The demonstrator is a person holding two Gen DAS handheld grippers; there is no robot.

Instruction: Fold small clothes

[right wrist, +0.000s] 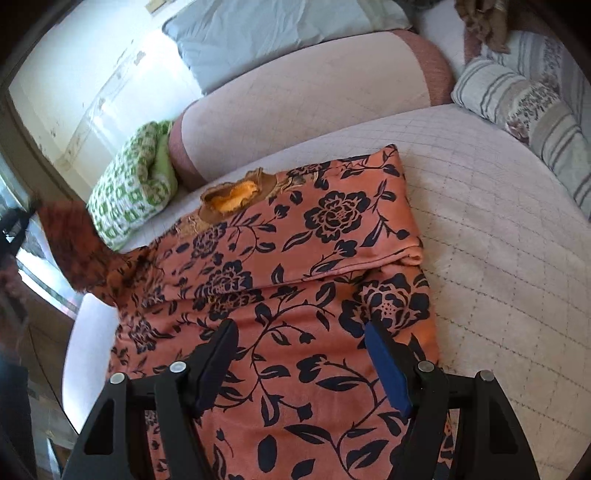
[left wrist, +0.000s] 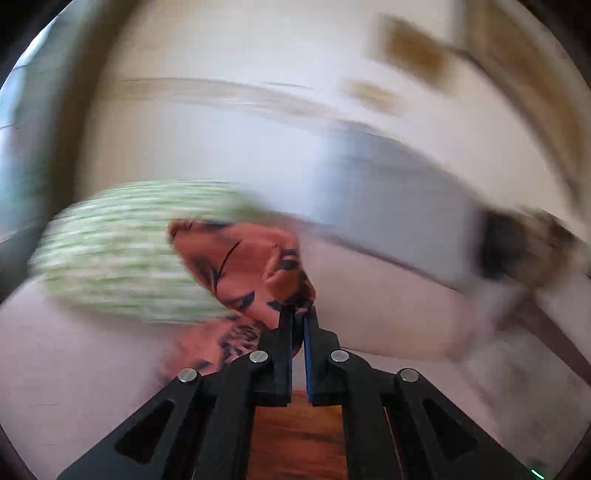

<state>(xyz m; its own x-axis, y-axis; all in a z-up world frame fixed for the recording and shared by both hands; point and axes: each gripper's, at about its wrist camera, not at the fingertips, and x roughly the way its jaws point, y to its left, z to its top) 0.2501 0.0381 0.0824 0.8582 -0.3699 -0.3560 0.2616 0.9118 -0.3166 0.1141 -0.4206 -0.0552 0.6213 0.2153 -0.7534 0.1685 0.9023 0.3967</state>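
Observation:
An orange garment with dark blue flowers lies on a pale quilted bed; its right sleeve side is folded over the body and the neckline shows a yellow lining. My right gripper is open just above the garment's lower part, empty. My left gripper is shut on a bunched part of the same garment and holds it lifted; this view is strongly blurred. In the right wrist view the lifted sleeve shows blurred at the far left.
A green and white checked pillow lies left of the garment; it also shows in the left wrist view. A pink bolster, a light blue pillow and striped pillows ring the bed.

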